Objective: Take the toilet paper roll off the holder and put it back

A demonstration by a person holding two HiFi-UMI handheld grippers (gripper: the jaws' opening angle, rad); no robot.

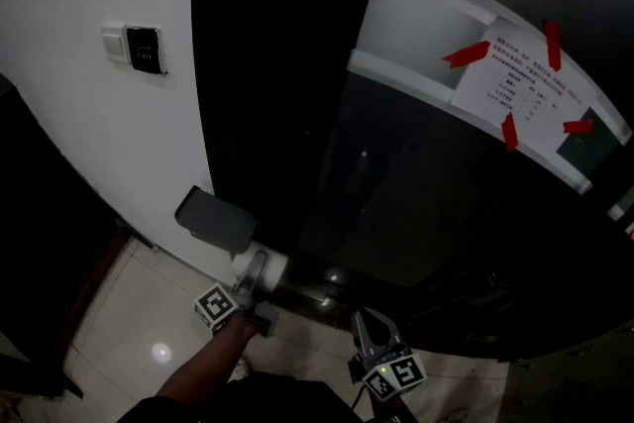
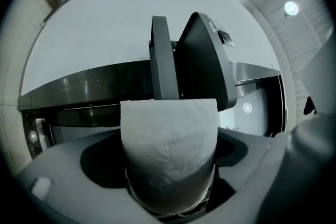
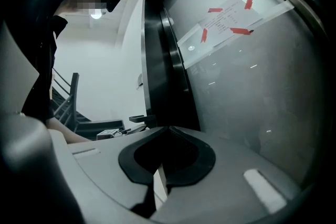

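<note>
The white toilet paper roll (image 1: 272, 265) is just below and to the right of the dark grey wall holder (image 1: 212, 218). My left gripper (image 1: 256, 270) is shut on it. In the left gripper view the roll (image 2: 169, 149) fills the gap between the jaws. Right behind it is the holder (image 2: 202, 60) with its cover tilted up. My right gripper (image 1: 367, 324) hangs lower and to the right, clear of the roll. In the right gripper view its jaws meet at the tips (image 3: 167, 131) with nothing between them.
A white wall with a switch panel (image 1: 144, 49) is on the left, and a black door post (image 1: 267, 64) stands beside it. A dark glass door carries a paper notice (image 1: 520, 89) fixed with red tape. Pale floor tiles (image 1: 149, 312) lie below. A person's forearm (image 1: 213, 367) reaches in.
</note>
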